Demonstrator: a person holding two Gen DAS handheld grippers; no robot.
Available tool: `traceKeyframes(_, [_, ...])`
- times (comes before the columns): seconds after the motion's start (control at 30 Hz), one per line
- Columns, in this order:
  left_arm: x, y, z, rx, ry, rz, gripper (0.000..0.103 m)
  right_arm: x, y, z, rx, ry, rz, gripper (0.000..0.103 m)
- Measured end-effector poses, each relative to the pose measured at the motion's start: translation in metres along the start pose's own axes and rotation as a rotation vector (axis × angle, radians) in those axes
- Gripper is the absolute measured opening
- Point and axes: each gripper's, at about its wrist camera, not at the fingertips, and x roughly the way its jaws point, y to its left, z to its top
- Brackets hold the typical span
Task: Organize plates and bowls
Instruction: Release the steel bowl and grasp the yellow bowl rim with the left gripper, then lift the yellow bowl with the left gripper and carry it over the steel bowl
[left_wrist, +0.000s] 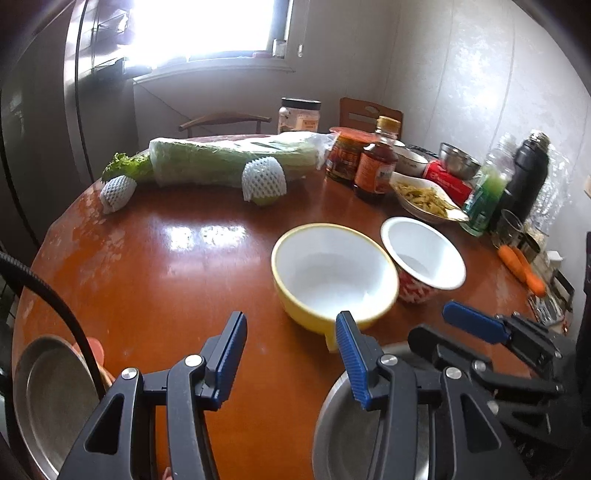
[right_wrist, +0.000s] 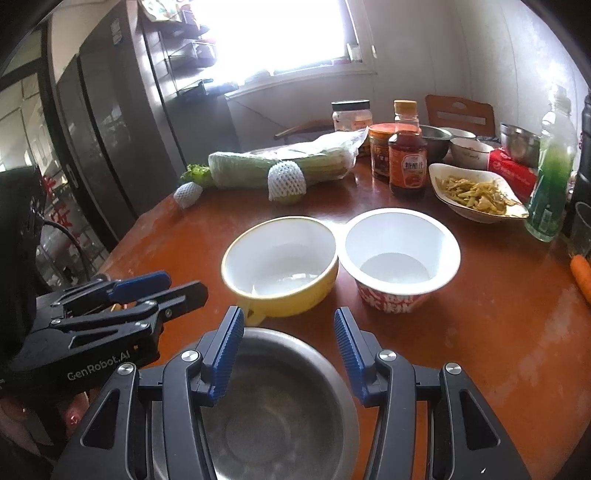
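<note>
A yellow bowl with a white inside (left_wrist: 332, 273) (right_wrist: 280, 258) sits mid-table, touching a white cup bowl with a red printed side (left_wrist: 423, 254) (right_wrist: 400, 251) on its right. A steel bowl (right_wrist: 280, 410) (left_wrist: 343, 432) lies at the near edge under my right gripper (right_wrist: 289, 328), which is open and empty above it. My left gripper (left_wrist: 291, 332) is open and empty, just short of the yellow bowl. A steel plate (left_wrist: 48, 402) lies at the near left. The right gripper also shows in the left wrist view (left_wrist: 436, 325), and the left gripper in the right wrist view (right_wrist: 177, 284).
The round brown table (left_wrist: 166, 277) carries a wrapped cabbage (left_wrist: 229, 158), foam-netted fruit (left_wrist: 264, 179), jars, a sauce bottle (right_wrist: 406, 162), a dish of food (right_wrist: 476, 192), a green bottle (right_wrist: 550, 173), a black flask (left_wrist: 528, 173) and carrots (left_wrist: 521, 267). A fridge (right_wrist: 110, 122) stands left.
</note>
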Motion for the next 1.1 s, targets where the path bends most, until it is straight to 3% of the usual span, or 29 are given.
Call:
traceKeyframes(0.5, [0.054, 0.015, 0.022, -0.080, 0.072, -0.033, 0.050, 0.047, -0.007, 0.017, 0.014, 0.091, -0.002, 0.050])
traceKeyframes(0.73, [0.070, 0.017, 0.026, -0.124, 0.102, -0.068, 0.050, 0.054, -0.007, 0.023, 0.014, 0.104, 0.012, 0.048])
traceKeyframes(0.87, [0.080, 0.015, 0.025, -0.140, 0.141, -0.137, 0.046, 0.055, -0.006, 0.024, 0.004, 0.105, 0.020, 0.047])
traceKeyframes(1.1, [0.080, 0.013, 0.024, -0.139, 0.140, -0.136, 0.044, 0.054, -0.004, 0.024, -0.013, 0.097, 0.015, 0.047])
